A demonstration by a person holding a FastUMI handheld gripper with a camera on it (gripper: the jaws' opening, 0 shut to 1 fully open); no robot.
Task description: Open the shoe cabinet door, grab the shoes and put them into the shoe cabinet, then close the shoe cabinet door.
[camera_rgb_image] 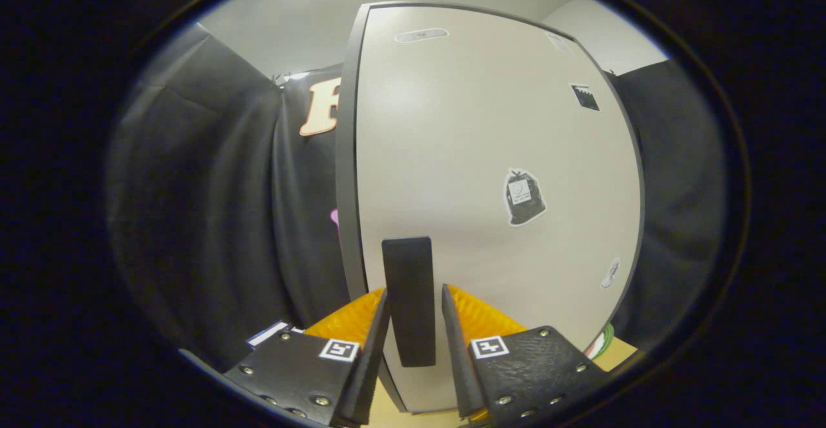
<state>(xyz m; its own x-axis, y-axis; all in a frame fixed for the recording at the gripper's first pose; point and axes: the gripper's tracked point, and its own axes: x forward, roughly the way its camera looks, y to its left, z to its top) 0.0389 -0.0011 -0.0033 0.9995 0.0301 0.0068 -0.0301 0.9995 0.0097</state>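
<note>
**Fingers flank the cabinet door handle**

The hand-held gripper (pixel 413 325) sits right at the shoe cabinet door (pixel 490 176), its two fingers (pixel 371 350) slightly spread on either side of the dark upright handle (pixel 408 299). Whether they actually press on the handle cannot be told. The pale door stands directly ahead of the fingers. Several stickers (pixel 524 197) dot its face, and black booth cloth (pixel 213 208) hangs to both sides.

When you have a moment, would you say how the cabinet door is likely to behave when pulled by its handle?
The door looks like a stiff flat panel, so it should swing rather than flex. The handle sits between the hand-held gripper fingers, which look not quite closed; its smooth face might slip.
</note>
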